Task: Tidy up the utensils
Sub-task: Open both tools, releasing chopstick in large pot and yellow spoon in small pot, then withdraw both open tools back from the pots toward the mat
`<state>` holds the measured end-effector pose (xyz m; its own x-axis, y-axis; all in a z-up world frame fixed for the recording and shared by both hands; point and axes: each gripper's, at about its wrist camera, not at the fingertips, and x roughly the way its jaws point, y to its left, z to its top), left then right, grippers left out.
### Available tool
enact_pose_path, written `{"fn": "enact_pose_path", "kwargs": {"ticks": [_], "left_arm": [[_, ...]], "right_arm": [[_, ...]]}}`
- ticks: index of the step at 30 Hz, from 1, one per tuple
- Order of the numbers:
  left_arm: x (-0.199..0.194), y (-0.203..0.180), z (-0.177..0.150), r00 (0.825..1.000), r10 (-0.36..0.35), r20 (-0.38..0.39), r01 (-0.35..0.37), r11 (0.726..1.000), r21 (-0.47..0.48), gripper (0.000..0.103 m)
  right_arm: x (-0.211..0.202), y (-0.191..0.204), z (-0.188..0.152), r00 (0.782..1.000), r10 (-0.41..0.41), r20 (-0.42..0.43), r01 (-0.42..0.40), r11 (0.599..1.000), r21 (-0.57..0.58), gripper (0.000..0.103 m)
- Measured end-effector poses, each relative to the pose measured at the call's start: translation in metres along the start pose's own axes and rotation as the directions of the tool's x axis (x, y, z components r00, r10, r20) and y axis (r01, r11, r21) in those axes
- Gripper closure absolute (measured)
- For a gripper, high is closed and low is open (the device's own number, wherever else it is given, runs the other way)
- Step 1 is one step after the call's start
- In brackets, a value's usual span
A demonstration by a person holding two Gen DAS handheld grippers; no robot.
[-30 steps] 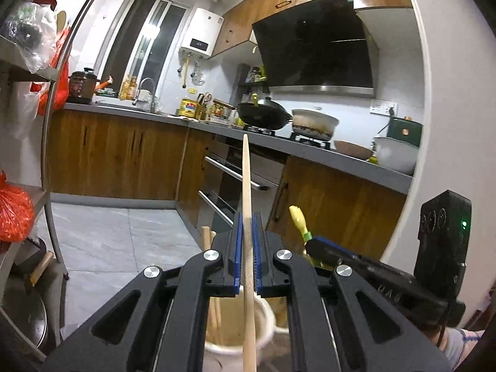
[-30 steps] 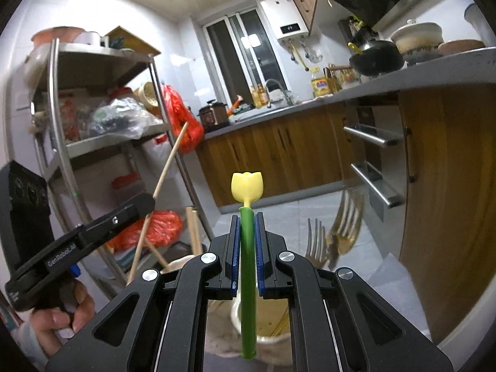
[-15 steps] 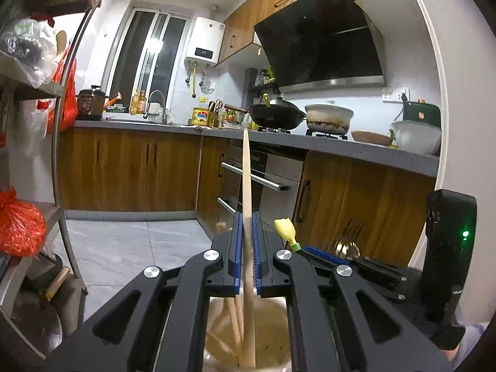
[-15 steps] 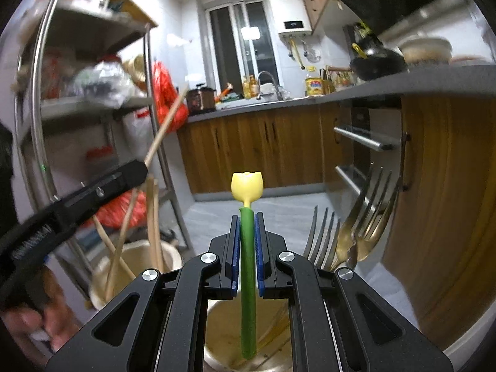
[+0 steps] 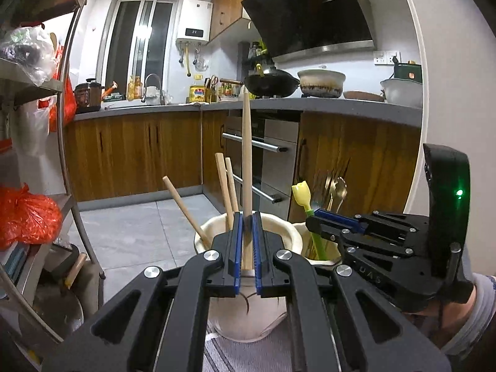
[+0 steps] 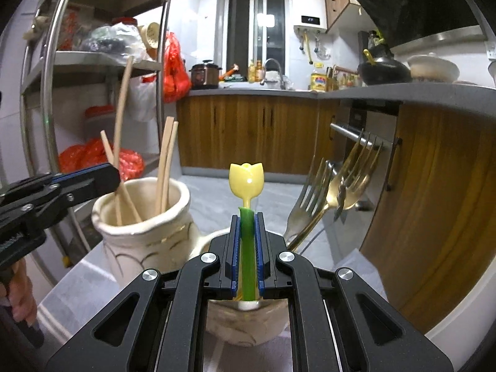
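My left gripper (image 5: 247, 218) is shut on a long wooden stick (image 5: 246, 155) that stands upright, its lower end inside a cream ceramic jar (image 5: 248, 313). Other wooden sticks (image 5: 223, 183) lean in that jar. My right gripper (image 6: 247, 217) is shut on a green-handled utensil with a yellow tulip top (image 6: 246, 179); its lower end reaches into a second cream jar (image 6: 245, 328). Metal forks and a spoon (image 6: 341, 179) lean out of that jar. From the right wrist, the left gripper (image 6: 102, 175) shows over the first jar (image 6: 139, 235).
The jars stand on a grey cloth (image 5: 248, 353). A metal shelf rack (image 5: 66, 124) with red bags stands to the left. Wooden cabinets (image 5: 139, 152), an oven (image 5: 263, 155) and a cluttered counter run behind. A white wall edge (image 5: 449, 77) rises on the right.
Both grippers have sunk toward the jars and levelled out. The wooden stick and the green utensil have gone down into their jars. The jars now show larger and closer.
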<state>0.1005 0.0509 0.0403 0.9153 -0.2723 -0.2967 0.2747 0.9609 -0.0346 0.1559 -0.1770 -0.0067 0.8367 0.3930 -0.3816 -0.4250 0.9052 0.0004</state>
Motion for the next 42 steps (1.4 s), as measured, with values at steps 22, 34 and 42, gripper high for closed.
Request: {"fn": "enact_pose_path", "kwargs": {"ticks": [22,34,42], "left_arm": [[-0.005,0.006,-0.005,1.000,0.014,0.006,-0.014,1.000,-0.017,0.066],[-0.036,-0.017,-0.009,0.999,0.021,0.044,-0.023,0.999,0.027,0.006],[-0.050,-0.023,-0.024,1.000,0.007,-0.012,-0.007,1.000,0.009,0.006]], "right_arm": [[-0.040,-0.015,0.006,0.999,0.032,0.043,-0.033,0.999,0.035,0.046],[-0.074,-0.027,-0.005,0.995,-0.024,0.092,0.014,0.994,0.106,0.005],[-0.086,-0.034,-0.018,0.994,-0.081,0.071,0.071,0.989,0.127,0.005]]}}
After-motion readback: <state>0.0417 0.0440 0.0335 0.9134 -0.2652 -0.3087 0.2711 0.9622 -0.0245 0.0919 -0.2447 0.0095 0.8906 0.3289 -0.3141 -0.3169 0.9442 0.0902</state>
